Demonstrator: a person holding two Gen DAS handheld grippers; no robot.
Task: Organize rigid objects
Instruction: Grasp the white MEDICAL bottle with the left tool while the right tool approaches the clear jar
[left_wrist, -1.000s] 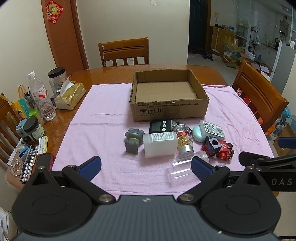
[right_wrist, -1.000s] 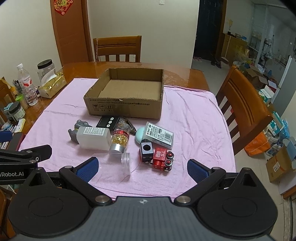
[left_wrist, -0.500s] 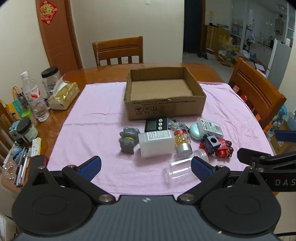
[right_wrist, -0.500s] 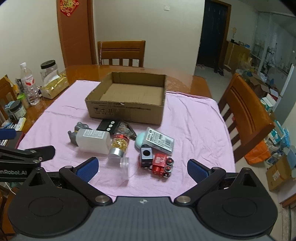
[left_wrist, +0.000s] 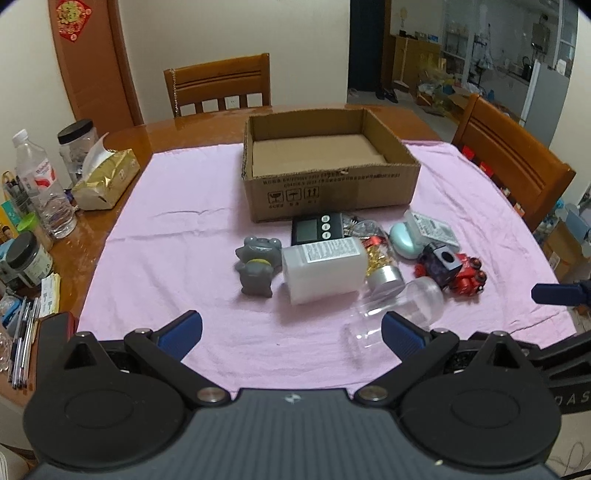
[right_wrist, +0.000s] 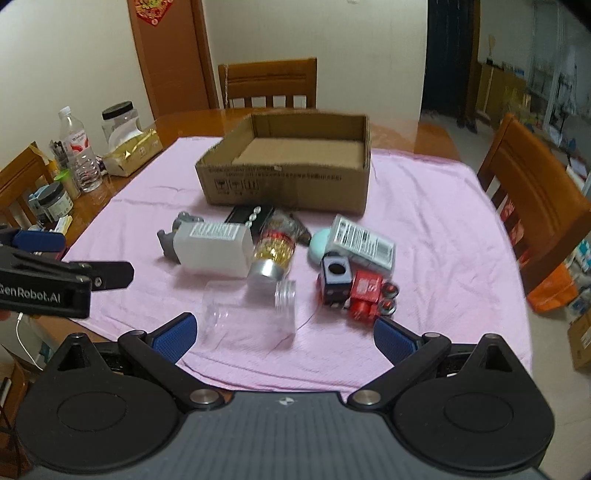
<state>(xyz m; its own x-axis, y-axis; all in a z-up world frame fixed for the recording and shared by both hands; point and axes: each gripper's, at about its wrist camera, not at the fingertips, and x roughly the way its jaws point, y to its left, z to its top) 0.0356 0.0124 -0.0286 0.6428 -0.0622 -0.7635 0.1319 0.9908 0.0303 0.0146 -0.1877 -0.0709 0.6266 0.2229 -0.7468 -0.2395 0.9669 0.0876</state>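
Objects lie clustered on the pink cloth (left_wrist: 177, 236) before the empty box (left_wrist: 328, 192). Left gripper (left_wrist: 291, 330) and right gripper (right_wrist: 282, 334) hover with fingers wide apart, seemingly touching nothing; a clear jar (right_wrist: 251, 314) lies nearest.

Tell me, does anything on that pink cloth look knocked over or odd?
Yes: the clear jar, white bottle and capsule bottle all lie on their sides in a jumble before the cardboard box, which is empty.
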